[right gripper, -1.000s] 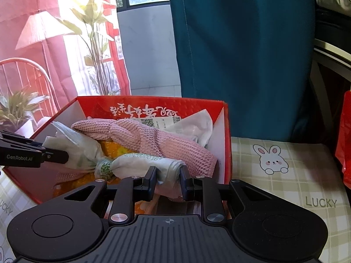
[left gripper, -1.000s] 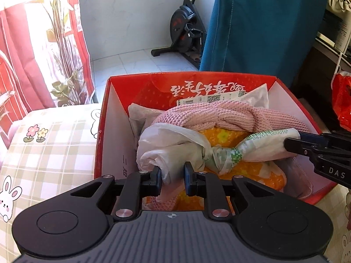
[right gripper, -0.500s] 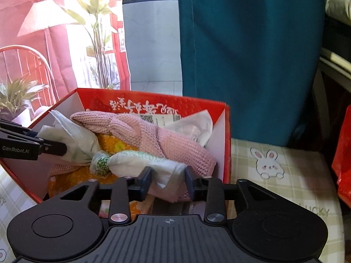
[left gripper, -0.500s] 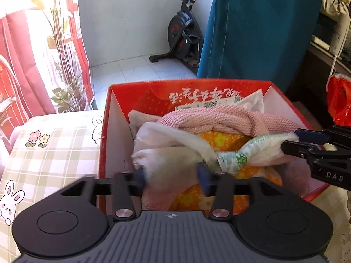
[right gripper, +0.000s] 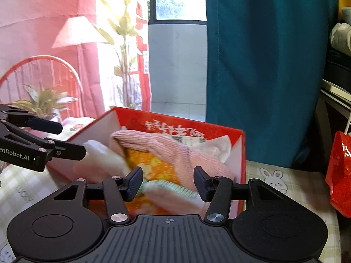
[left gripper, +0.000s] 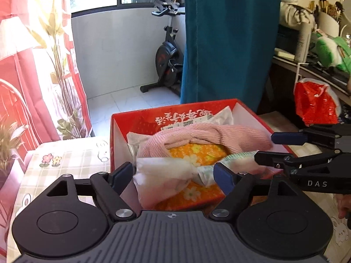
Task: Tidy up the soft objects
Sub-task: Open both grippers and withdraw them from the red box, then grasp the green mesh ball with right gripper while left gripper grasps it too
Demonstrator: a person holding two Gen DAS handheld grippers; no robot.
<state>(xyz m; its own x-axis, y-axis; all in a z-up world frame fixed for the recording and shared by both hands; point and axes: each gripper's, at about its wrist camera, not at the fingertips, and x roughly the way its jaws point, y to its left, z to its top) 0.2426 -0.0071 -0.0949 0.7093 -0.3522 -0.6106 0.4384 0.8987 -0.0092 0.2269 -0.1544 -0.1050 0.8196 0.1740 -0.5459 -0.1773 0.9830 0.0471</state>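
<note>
A red cardboard box (left gripper: 122,135) (right gripper: 240,153) holds a pink knitted cloth (left gripper: 208,134) (right gripper: 175,151), an orange flowered fabric (left gripper: 197,151) (right gripper: 149,164) and a knotted white plastic bag (left gripper: 166,171) (right gripper: 103,155). My left gripper (left gripper: 174,176) is open, its fingers either side of the bag's left end. My right gripper (right gripper: 167,183) is open around the bag's green-printed right end (right gripper: 173,191). In the left wrist view the right gripper (left gripper: 280,146) shows at the right, jaws apart.
The box stands on a checked tablecloth with bunny prints (right gripper: 274,176) (left gripper: 50,160). A red plastic bag (left gripper: 313,105) (right gripper: 341,175) hangs at the right. A teal curtain (left gripper: 230,43), an exercise bike (left gripper: 169,61) and plants (right gripper: 41,103) stand behind.
Both grippers have opened and let go of the white bag's ends. Both have pulled back and risen a little, and the bag has settled onto the orange fabric.
</note>
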